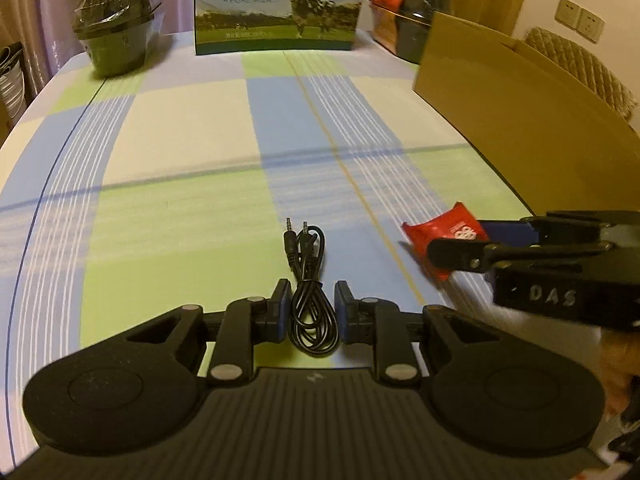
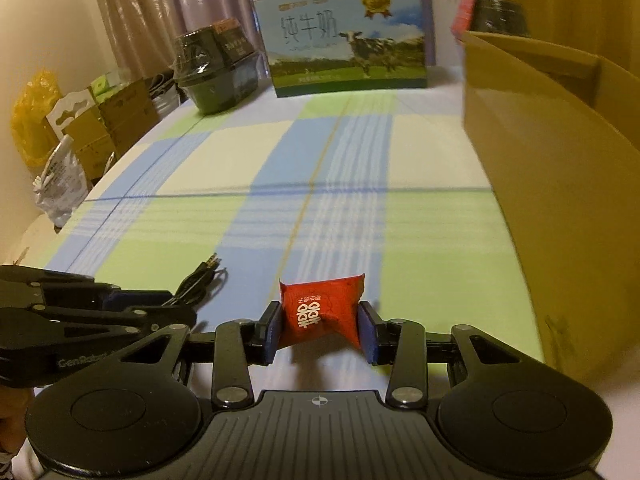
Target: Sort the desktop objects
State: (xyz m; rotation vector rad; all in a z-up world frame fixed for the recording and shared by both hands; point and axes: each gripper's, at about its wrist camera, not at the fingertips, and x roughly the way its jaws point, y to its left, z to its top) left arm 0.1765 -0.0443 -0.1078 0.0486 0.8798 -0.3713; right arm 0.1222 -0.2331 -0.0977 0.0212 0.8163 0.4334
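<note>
1. The left gripper (image 1: 309, 307) is pinching a coiled black cable (image 1: 310, 312): its two blue pads are pressing on the bundle from either side, with the loops bulging below the pads and the two plug ends sticking out beyond the fingertips.
2. Below the jaws the checked tablecloth (image 1: 180, 152) is stretching away in blue, green and cream squares.
3. Far ahead and to the left of the left jaws a wrapped dark bowl (image 1: 116, 24) is standing at the table's far edge; straight ahead a milk carton (image 1: 280, 4) with a cow picture is standing upright.
4. To the right of the left jaws the right gripper (image 2: 320, 330) is clamping a red packet (image 2: 322, 314), a pad squeezing each side so that the wrapper is puckering between them (white print is facing the camera, upside down).
5. In the left wrist view that packet (image 1: 436, 232) is showing just beyond the other gripper's fingers, near the cable and apart from it.
6. Right of the right jaws a cardboard box (image 2: 560, 184) is standing open, its near wall rising close beside the packet.
7. Behind the box another wrapped dark bowl (image 2: 500, 12) is peeking over its rim.
</note>
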